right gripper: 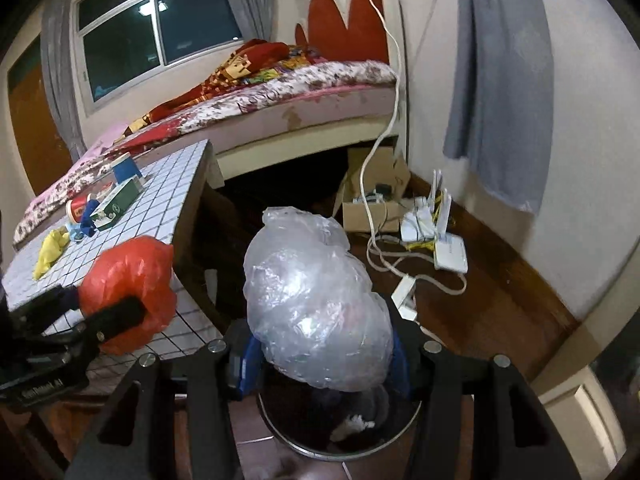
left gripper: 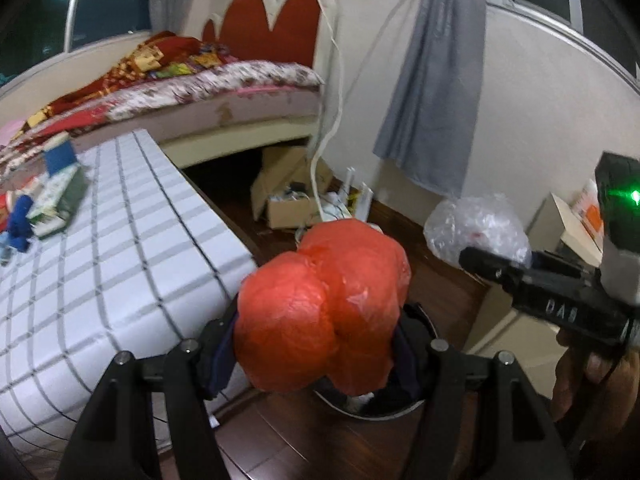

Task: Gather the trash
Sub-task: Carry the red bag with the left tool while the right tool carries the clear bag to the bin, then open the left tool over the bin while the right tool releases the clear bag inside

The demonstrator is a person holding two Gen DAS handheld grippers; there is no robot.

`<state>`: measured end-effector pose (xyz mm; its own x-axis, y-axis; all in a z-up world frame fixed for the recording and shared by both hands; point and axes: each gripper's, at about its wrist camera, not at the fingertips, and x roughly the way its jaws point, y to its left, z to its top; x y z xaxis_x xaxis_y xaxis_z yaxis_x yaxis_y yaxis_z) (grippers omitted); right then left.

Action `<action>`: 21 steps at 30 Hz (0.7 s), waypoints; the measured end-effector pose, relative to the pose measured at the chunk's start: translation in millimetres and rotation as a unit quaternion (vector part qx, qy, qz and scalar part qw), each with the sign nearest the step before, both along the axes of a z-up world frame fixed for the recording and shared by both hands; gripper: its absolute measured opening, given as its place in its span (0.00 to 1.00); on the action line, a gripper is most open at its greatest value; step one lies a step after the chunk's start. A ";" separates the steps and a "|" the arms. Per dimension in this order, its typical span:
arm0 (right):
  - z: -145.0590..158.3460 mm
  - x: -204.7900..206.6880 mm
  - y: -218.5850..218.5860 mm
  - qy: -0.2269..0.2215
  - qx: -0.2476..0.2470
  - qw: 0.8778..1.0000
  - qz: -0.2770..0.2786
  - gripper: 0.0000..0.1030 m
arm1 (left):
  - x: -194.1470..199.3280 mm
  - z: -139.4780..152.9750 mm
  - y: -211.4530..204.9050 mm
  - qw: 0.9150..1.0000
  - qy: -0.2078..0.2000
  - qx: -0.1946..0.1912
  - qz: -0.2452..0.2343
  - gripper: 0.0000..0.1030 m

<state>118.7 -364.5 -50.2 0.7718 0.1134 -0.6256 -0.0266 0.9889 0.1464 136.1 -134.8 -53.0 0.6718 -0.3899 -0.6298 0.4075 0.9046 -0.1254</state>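
A bed [right gripper: 280, 92] with a floral cover and a red patchwork blanket [right gripper: 224, 76] stands against the wall, under a red scalloped headboard [right gripper: 344, 24]. A grey curtain [right gripper: 500, 80] hangs beside it. On the tiled table [right gripper: 168, 200] – near its far corner – lie a green-and-white box [right gripper: 120, 200] and a yellow cloth [right gripper: 50, 252]. On the wooden floor sit a cardboard box [right gripper: 372, 200] and white routers [right gripper: 436, 232].

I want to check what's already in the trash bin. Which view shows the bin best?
The right wrist view: the bin sits below the clear bag, its round rim and white scraps inside visible. The left wrist view shows only a rim sliver under the red bag.
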 end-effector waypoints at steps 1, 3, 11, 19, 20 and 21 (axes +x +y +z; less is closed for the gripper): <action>-5.0 -0.4 -8.8 0.007 0.010 1.000 -0.007 0.52 | -0.2 -4.7 -2.4 1.000 0.005 0.002 -0.003 0.65; -13.6 -1.0 -20.3 0.019 0.015 1.000 -0.018 0.52 | 1.2 -18.8 -8.7 1.000 0.025 0.004 -0.009 0.65; -62.1 7.0 -37.7 0.083 -0.010 0.996 -0.014 0.52 | 14.1 -58.5 -21.8 0.997 0.082 0.008 -0.016 0.65; -113.9 34.3 -41.8 0.146 0.011 0.989 0.002 0.53 | 30.2 -92.7 -37.6 0.991 0.132 0.023 -0.026 0.65; -117.8 36.9 -42.2 0.151 0.016 0.988 0.003 0.53 | 31.9 -95.3 -39.8 0.990 0.136 0.024 -0.028 0.65; -121.3 39.6 -42.2 0.156 0.020 0.988 0.003 0.53 | 33.7 -97.9 -42.2 0.989 0.141 0.024 -0.028 0.65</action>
<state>158.2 -406.6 -171.6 0.5410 0.1476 -0.8279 0.0194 0.9820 0.1878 169.8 -177.0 -150.9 0.4449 -0.3871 -0.8076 0.4124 0.8890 -0.1989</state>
